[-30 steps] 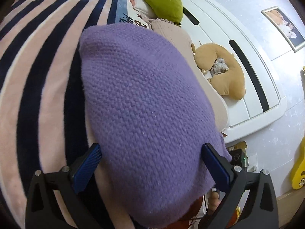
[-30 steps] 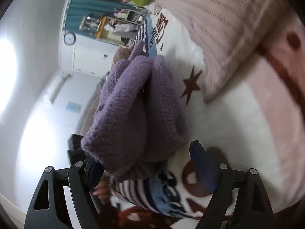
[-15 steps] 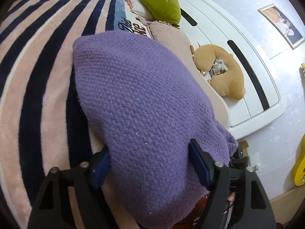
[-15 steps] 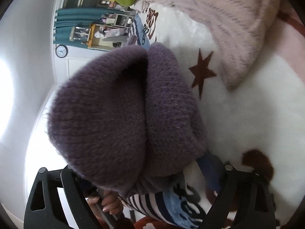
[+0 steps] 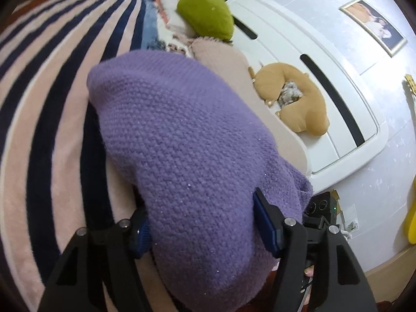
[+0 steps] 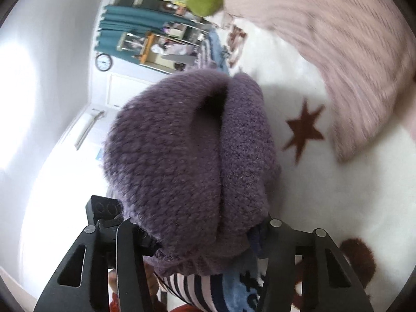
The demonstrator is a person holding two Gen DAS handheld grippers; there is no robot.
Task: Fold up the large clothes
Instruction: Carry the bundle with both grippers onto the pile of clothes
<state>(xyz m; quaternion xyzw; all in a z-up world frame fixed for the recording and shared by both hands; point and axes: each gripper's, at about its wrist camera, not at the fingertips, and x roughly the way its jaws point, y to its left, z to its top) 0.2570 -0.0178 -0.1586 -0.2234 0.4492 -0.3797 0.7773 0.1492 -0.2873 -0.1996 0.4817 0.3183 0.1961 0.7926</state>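
A folded purple knit sweater (image 5: 182, 140) lies on the striped pink and navy blanket (image 5: 46, 98). My left gripper (image 5: 202, 221) is shut on the near end of the sweater, its blue pads pressed into the knit. In the right wrist view the same sweater (image 6: 187, 161) is doubled over with a dark crease down its middle. My right gripper (image 6: 197, 236) is shut on the sweater's bunched edge, above the white blanket with brown stars (image 6: 306, 208). The other gripper's body (image 6: 104, 210) shows behind the sweater.
A beige knit pillow (image 5: 228, 59), a green cushion (image 5: 208, 18) and a tan neck pillow (image 5: 299, 101) lie by the white headboard (image 5: 325, 72). A pink ribbed pillow (image 6: 338, 52) lies at the right. A door and clock (image 6: 104, 62) are behind.
Both grippers have closed on the sweater from wide open. The sweater has been gathered and fills more of the right wrist view.
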